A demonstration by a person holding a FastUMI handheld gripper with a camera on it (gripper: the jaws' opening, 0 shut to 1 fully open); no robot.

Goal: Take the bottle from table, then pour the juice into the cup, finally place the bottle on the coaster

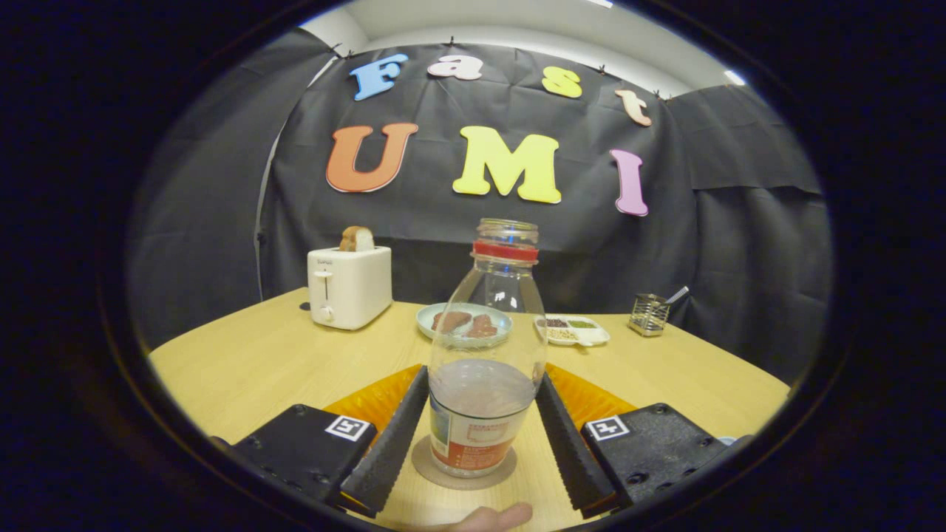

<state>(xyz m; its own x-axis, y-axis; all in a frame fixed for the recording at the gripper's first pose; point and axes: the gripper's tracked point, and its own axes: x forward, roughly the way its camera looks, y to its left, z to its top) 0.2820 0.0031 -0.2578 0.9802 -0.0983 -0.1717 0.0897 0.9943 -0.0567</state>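
A clear bottle with a red neck ring and no cap stands upright on a round brown coaster on the wooden table. Some pale liquid fills its lower part, above a printed label. My gripper holds it: one finger lies along the bottle's left side and the other along its right, and both tips press on the bottle's wide body. The bottle's base rests on the coaster, close in between the fingers.
Beyond the bottle sit a pale plate with brown food pieces, a white divided dish, a small metal holder and a white toaster with a bread slice. A person's fingertip shows just behind the fingers.
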